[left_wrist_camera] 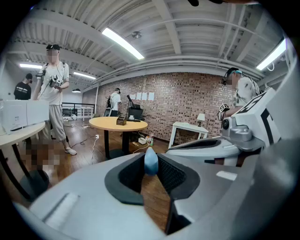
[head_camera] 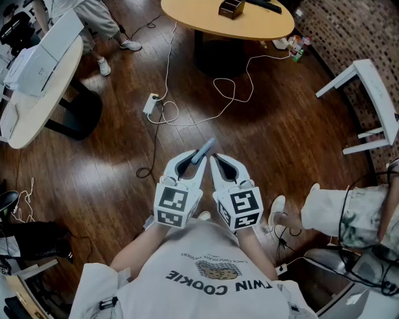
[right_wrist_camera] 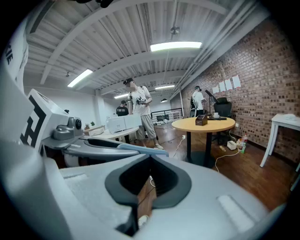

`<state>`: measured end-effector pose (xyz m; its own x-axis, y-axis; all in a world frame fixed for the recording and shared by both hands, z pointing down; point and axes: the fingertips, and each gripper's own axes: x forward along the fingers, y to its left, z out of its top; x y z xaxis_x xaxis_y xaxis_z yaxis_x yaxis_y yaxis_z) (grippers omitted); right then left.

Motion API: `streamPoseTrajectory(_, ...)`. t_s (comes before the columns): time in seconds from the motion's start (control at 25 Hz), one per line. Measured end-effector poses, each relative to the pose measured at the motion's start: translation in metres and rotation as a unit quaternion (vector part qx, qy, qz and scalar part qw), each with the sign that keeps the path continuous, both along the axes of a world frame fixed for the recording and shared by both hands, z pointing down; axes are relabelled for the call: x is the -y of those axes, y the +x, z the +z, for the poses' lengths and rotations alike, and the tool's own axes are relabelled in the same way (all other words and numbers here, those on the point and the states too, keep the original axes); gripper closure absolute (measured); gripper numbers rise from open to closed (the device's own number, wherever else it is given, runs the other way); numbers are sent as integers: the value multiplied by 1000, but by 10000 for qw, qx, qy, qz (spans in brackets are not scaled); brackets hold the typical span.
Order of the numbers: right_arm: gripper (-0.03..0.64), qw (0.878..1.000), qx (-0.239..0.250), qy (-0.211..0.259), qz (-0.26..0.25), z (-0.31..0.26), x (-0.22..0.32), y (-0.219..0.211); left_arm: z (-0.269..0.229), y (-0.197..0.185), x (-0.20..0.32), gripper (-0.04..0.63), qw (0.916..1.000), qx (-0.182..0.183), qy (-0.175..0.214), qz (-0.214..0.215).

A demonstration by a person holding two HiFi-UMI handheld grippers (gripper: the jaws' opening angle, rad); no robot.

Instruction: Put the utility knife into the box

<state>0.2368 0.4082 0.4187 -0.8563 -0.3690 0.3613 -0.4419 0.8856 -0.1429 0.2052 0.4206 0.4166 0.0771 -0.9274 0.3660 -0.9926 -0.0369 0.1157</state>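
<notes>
My left gripper [head_camera: 198, 163] is shut on a blue-grey utility knife [head_camera: 203, 151], whose end sticks out past the jaw tips and points forward over the wooden floor. Seen from the left gripper view, the knife's rounded blue end [left_wrist_camera: 151, 161] sits pinched between the dark pads of my left gripper [left_wrist_camera: 151, 157]. My right gripper [head_camera: 216, 159] is close beside the left one, shut and empty; in its own view the right gripper [right_wrist_camera: 150, 158] shows its jaw tips meeting, with the knife [right_wrist_camera: 140, 149] to its left. A small dark box [head_camera: 231, 7] stands on the round table ahead.
The round wooden table [head_camera: 249, 25] stands ahead on a dark pedestal. A white table [head_camera: 31, 93] is at the left and a white side table [head_camera: 368, 99] at the right. Cables and a power strip [head_camera: 150, 103] lie on the floor. People stand around, and one sits at the right [head_camera: 349, 212].
</notes>
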Motion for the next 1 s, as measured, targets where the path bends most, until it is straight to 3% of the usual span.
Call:
streamPoseTrajectory(0.52, 615, 9991, -281, 58, 306, -8, 76, -166, -8, -170, 80, 519, 9993, -155, 54, 340)
streamPoseTrajectory(1.0, 615, 9988, -364, 125, 317, -8, 125, -244, -5, -244, 130, 520, 9988, -271, 56, 411)
